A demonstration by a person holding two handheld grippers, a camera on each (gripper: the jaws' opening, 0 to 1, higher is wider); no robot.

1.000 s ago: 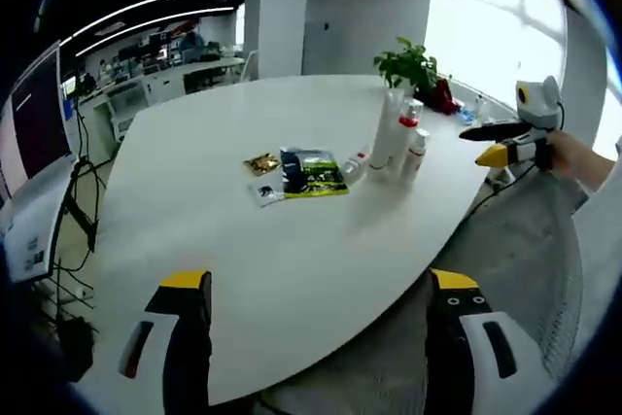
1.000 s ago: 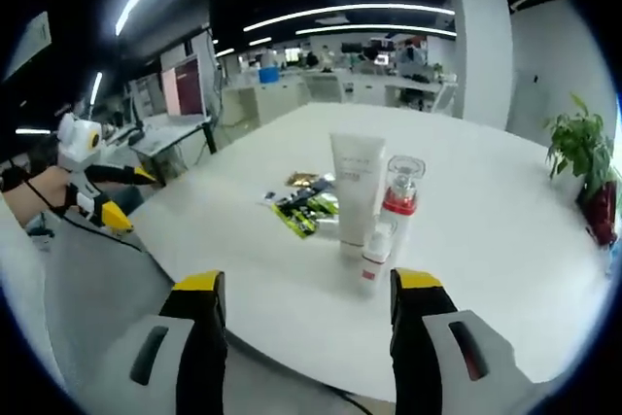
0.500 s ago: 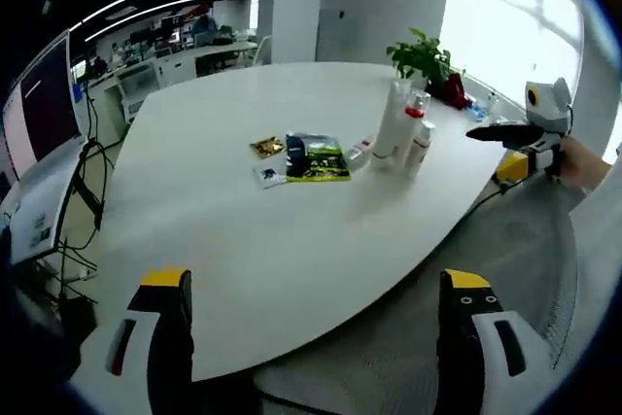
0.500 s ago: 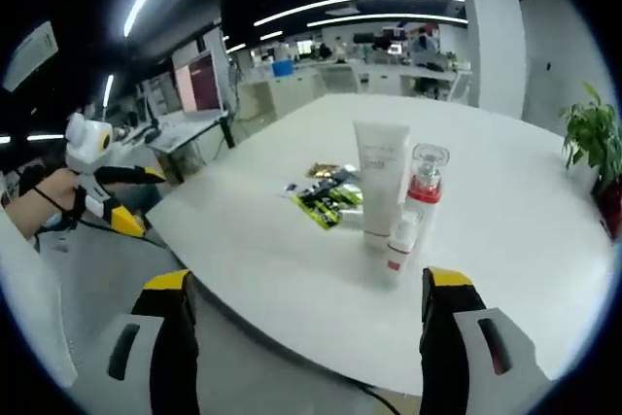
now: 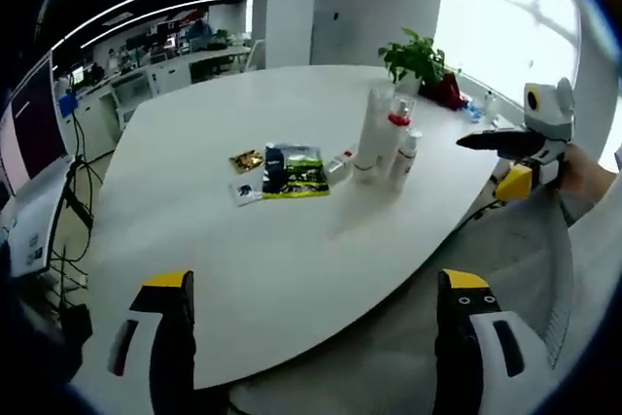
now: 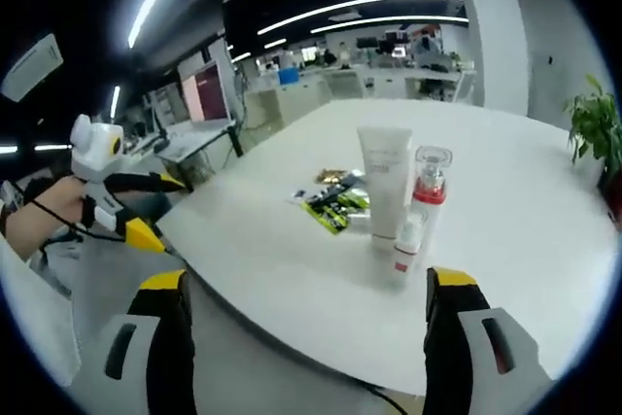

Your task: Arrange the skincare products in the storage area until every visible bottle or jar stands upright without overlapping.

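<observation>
**Both grippers held off the bench, nothing grasped yet**

The left gripper has its jaws spread wide with nothing between them, hanging off the near edge of the white bench. The right gripper is likewise wide apart and empty, just off the bench edge on its own side. Each appears in the other's view too: the right gripper at the bench's right edge, the left gripper at left, held in a hand.

Out on the bench, the skincare cluster stands together: a tall white tube, a clear-capped bottle with a red collar beside it, and a small white bottle in front. All three look upright; whether they touch cannot be told. Left of them in the left gripper view lie flat sachets, a gold packet, and a small item lying low by the tube's base, too small to identify. A potted plant stands behind.

Compared with a second ago, the jaws of both grippers stand further apart, and both views have shifted slightly. Between half a second ago and now the jaw spread looks about unchanged. The products appear unmoved on the bench.

My reading: the work has barely begun, with the low-lying item probably the first thing to stand up.
</observation>
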